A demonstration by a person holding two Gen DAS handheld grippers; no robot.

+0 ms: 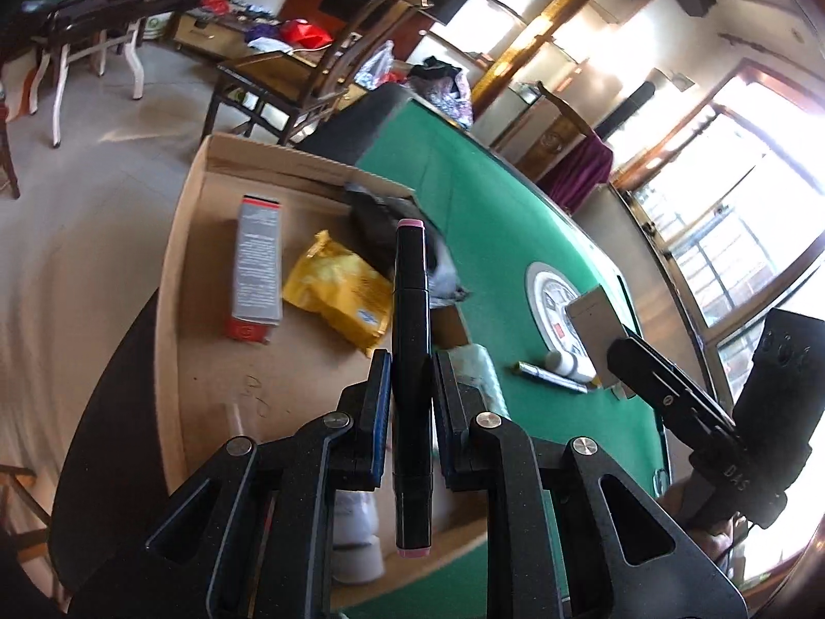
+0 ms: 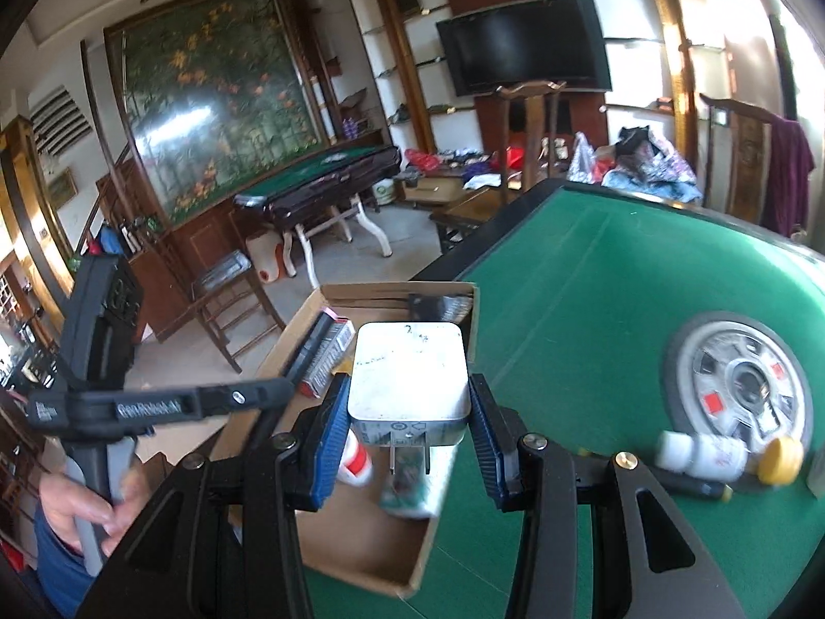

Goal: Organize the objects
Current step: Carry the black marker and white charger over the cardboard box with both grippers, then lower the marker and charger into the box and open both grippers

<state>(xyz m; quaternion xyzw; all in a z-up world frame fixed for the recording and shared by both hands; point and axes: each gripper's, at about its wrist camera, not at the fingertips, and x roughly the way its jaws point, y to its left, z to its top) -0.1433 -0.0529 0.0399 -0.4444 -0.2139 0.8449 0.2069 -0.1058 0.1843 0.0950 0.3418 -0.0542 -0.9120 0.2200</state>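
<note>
Your left gripper [image 1: 410, 376] clamps the marker [image 1: 411, 340] lengthwise over the box [image 1: 206, 361]; your right gripper [image 2: 407, 412] grips the charger [image 2: 410, 371] beside it.

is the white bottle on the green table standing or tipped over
Tipped over: the white bottle lies on its side on the green table.

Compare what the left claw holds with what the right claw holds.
The left claw grips a long, thin black marker with pink ends; the right claw grips a squat white charger with metal prongs. The marker runs lengthwise between its fingers; the charger fills the wider gap. Both are held above the cardboard box.
</note>
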